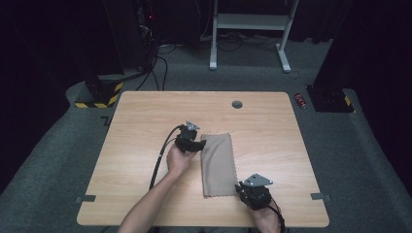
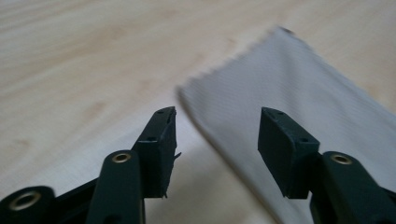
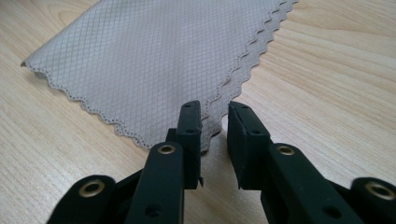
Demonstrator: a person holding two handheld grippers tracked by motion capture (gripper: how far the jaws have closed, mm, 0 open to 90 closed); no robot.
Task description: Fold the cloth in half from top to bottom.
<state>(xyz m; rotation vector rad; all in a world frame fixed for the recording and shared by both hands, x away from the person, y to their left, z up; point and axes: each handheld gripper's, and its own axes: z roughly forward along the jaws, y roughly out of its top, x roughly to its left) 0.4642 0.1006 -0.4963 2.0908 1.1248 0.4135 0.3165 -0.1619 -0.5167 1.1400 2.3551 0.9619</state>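
The left gripper (image 2: 217,133) stands spread, nothing between its jaws; the long edge of the folded cloth (image 2: 299,107) runs on the table (image 2: 70,70) just ahead of the gap, and one jaw hangs over the fabric. The right gripper (image 3: 215,126) has its jaws nearly together, with a narrow gap left, right at the cloth's scalloped near corner; whether the pads pinch it I cannot tell.

To do the step well, I judge each gripper should catch all the stacked layers at an edge, not just the top one, and lift evenly so the fold stays square.

The high view shows the cloth (image 1: 218,164) as a narrow strip between the two grippers, left gripper (image 1: 197,144) at its far left corner, right gripper (image 1: 241,189) at its near right corner. The right gripper view adds the layered scalloped edges and diamond weave.
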